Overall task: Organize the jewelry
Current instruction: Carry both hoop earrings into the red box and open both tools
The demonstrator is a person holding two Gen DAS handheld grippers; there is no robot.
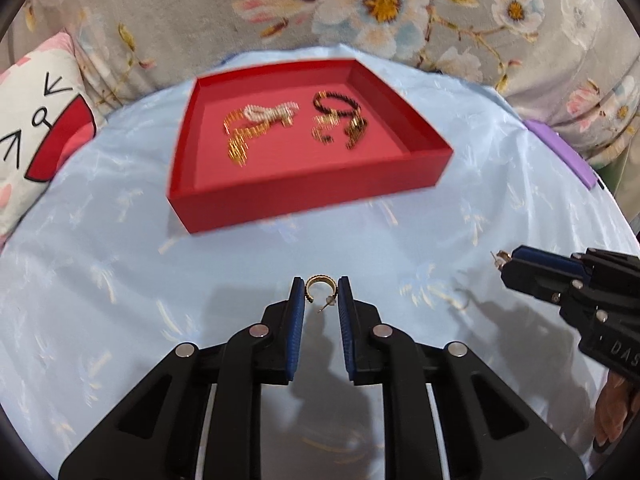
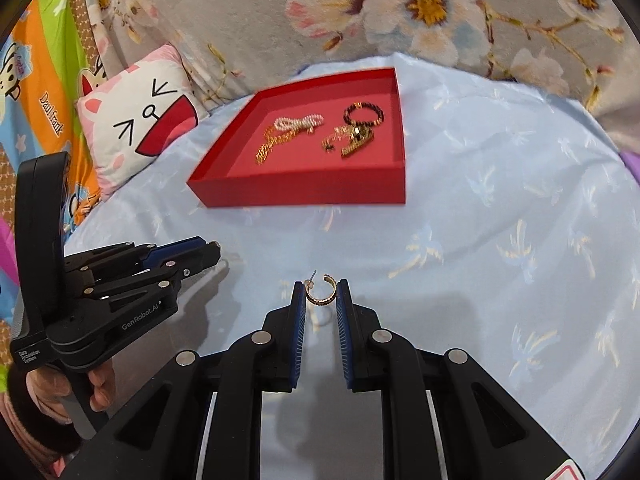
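Note:
My left gripper [image 1: 321,286] is shut on a gold hoop earring [image 1: 319,282], held above the light blue cloth [image 1: 120,280]. My right gripper [image 2: 321,290] is shut on a second gold hoop earring [image 2: 320,299], also above the cloth. Each gripper shows in the other's view, the right one [image 1: 505,260] at the right and the left one [image 2: 216,249] at the left. The red tray [image 1: 304,200] lies ahead and holds a gold and pearl piece [image 1: 256,124], a dark bead bracelet [image 1: 334,101] and more gold pieces [image 2: 352,140].
A cat-face pillow [image 2: 140,120] lies left of the tray. A floral blanket [image 1: 360,8] runs behind the table. A purple object [image 1: 560,152] sits at the cloth's right edge. A colourful cartoon sheet [image 2: 44,92] is at far left.

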